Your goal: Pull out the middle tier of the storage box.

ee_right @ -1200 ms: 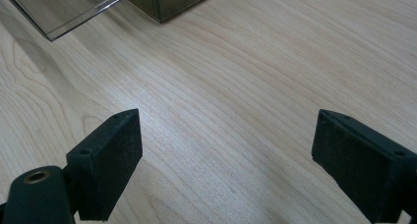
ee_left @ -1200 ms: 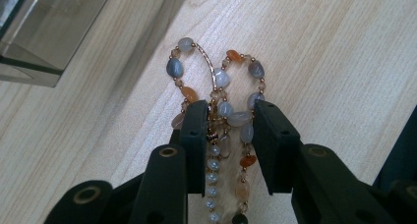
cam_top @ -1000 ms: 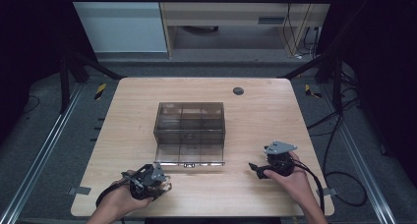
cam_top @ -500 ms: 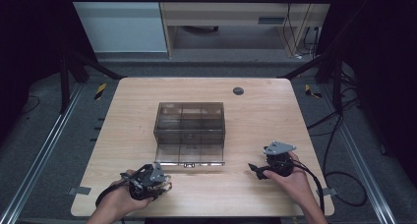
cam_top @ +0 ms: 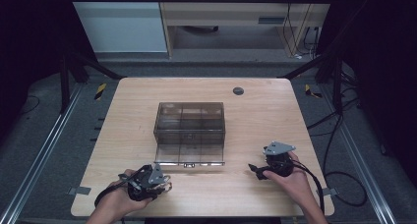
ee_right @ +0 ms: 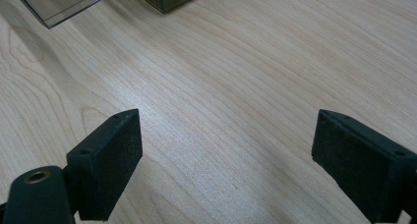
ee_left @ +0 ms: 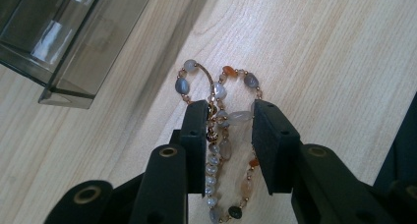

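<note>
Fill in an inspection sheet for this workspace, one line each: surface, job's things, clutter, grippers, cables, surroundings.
Surface: light wooden table, with a small dark round disc near its far edge.
Job's things: beaded bracelet of grey, white and orange stones on gold wire, lying on the table; smoky clear plastic compartment box at the centre, lid folded open toward the person.
Clutter: nothing seen.
Grippers: left gripper straddles the bracelet, jaws partly closed, one pad touching it; right gripper wide open over bare wood.
Cables: black cable trails off the table's right side.
Surroundings: grey floor, metal frame rails, wooden cabinet behind.
</note>
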`<state>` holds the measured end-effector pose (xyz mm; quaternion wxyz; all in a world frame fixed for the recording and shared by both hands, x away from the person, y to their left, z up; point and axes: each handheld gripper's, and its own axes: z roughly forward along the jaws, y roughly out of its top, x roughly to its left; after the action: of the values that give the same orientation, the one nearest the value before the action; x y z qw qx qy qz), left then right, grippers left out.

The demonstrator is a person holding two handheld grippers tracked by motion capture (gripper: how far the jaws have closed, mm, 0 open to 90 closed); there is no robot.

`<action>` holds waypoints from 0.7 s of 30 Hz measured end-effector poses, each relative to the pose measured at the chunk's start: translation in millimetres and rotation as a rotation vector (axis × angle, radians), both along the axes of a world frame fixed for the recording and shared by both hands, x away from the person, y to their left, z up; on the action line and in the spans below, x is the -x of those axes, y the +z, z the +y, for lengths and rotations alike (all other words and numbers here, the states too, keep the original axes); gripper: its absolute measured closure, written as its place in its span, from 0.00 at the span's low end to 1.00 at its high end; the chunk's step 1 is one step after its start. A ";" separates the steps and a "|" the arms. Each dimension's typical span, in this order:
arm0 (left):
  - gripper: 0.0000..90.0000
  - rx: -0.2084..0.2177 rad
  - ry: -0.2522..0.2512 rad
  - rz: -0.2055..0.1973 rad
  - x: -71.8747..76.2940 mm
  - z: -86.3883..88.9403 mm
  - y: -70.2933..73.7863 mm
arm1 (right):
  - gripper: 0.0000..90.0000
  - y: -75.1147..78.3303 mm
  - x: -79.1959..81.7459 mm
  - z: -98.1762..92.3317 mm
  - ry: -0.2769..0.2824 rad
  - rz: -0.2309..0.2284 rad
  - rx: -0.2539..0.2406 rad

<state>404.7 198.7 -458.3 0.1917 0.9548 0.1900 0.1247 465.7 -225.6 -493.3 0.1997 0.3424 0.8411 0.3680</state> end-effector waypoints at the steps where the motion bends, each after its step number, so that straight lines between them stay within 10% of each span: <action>1: 0.75 0.001 -0.001 -0.003 0.6 0.5 0.2 | 0.13 -0.1 0.0 0.1 0.000 -0.001 0.002; 13: 0.74 0.001 -0.024 -0.024 8.7 7.8 -6.8 | 0.13 -0.8 0.0 0.7 0.004 -0.001 0.009; 21: 0.37 0.045 -0.007 -0.018 10.6 12.2 -8.3 | 0.13 -1.0 0.0 1.2 0.006 -0.001 0.011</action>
<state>394.1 210.9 -466.6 0.2155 0.9497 0.1877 0.1280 465.6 -224.4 -494.3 0.2010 0.3386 0.8441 0.3641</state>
